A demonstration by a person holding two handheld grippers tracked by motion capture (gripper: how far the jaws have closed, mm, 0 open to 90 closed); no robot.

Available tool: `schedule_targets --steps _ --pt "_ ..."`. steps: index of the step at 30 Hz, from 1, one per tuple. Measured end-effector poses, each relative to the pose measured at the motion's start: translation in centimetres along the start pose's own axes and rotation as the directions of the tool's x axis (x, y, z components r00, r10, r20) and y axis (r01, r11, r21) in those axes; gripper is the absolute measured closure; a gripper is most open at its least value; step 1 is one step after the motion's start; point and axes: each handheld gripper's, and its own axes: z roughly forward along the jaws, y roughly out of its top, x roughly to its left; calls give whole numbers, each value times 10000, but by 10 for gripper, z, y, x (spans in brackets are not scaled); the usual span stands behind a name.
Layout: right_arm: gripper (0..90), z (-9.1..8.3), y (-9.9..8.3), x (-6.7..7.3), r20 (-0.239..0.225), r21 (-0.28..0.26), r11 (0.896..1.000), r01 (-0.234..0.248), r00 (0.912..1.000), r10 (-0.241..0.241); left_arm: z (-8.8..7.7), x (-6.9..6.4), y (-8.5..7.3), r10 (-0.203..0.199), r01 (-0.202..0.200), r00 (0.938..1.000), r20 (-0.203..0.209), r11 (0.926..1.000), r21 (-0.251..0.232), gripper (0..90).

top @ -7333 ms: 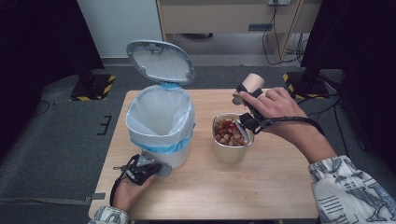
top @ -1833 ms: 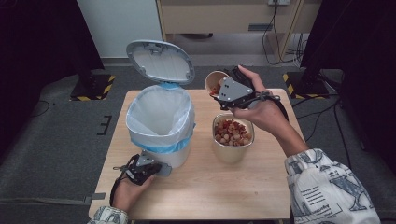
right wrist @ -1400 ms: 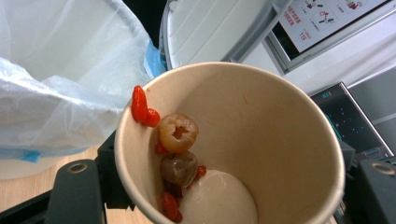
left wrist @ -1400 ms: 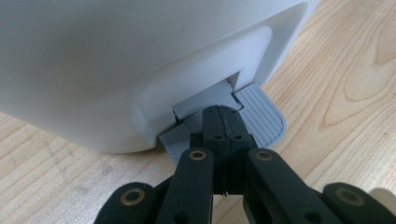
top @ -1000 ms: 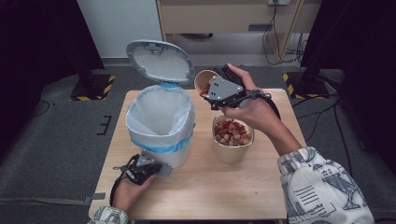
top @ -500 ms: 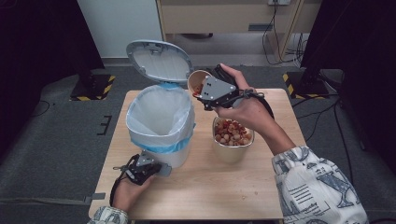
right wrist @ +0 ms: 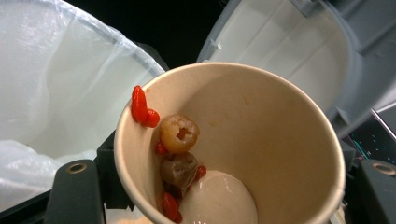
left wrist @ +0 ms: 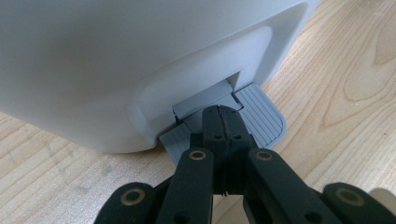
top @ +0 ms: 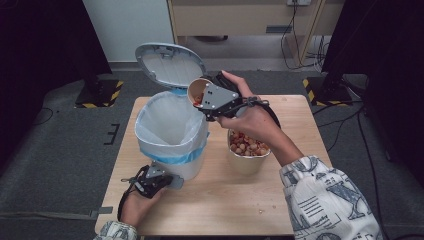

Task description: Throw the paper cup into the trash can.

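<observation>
Paper cup (top: 199,92) tipped over bin (top: 171,131), clamped in right gripper (top: 216,100) — its close view shows berries (right wrist: 180,140); left gripper (left wrist: 222,123), closed, presses pedal (left wrist: 261,116)

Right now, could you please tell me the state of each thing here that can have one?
White pedal bin: lid up, white liner inside.
Grey ribbed pedal: pressed by the shut left gripper.
Small tan paper cup: tipped toward the bin, a few red and brown bits inside, clamped in the right gripper.
Larger paper cup: upright on the wooden table, full of mixed bits.
</observation>
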Motion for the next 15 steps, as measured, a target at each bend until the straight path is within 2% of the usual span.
schedule_targets --steps 10,15 --pt "277 17 7 9 -343 -130 9999 -90 9994 86 0 0 0 -2 2 10000 -3 10000 -6 899" --pt "276 23 8 12 -439 -244 9992 -332 9985 321 0 0 0 -1 1 10000 -2 10000 -4 899"
